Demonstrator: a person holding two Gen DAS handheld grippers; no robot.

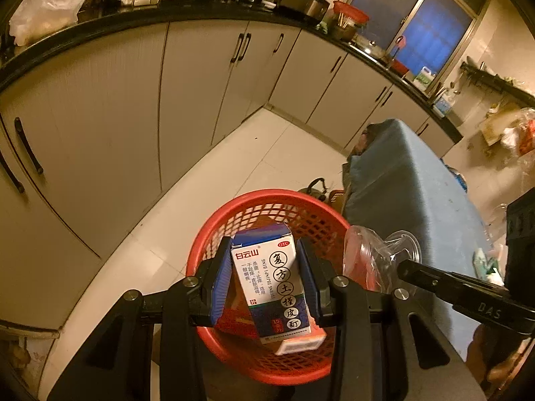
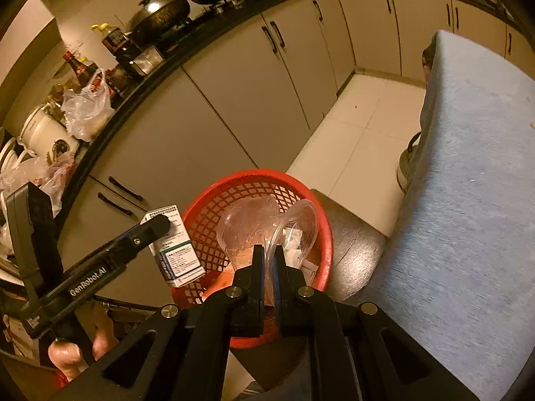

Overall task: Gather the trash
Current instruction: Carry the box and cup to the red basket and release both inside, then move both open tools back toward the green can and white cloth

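My left gripper [image 1: 265, 267] is shut on a white and blue medicine box [image 1: 271, 287], held upright over a red mesh basket [image 1: 214, 234]. Seen from the right wrist, the same box [image 2: 175, 247] hangs at the basket's left rim [image 2: 321, 220], in the left gripper [image 2: 157, 225]. My right gripper [image 2: 268, 260] is shut on a crumpled clear plastic lid [image 2: 264, 224], held over the basket's inside. In the left wrist view that clear plastic [image 1: 374, 257] shows beside the basket's right rim, in the right gripper [image 1: 401, 267]. Some paper scraps [image 2: 294, 250] lie in the basket.
A table with a blue cloth [image 2: 468, 183] stands to the right of the basket. Grey cupboards [image 1: 100, 133] under a dark counter [image 1: 100, 30] run along the left and back. A kettle [image 1: 314, 187] sits on the floor beyond the basket. A hand [image 2: 67, 354] holds the left gripper's handle.
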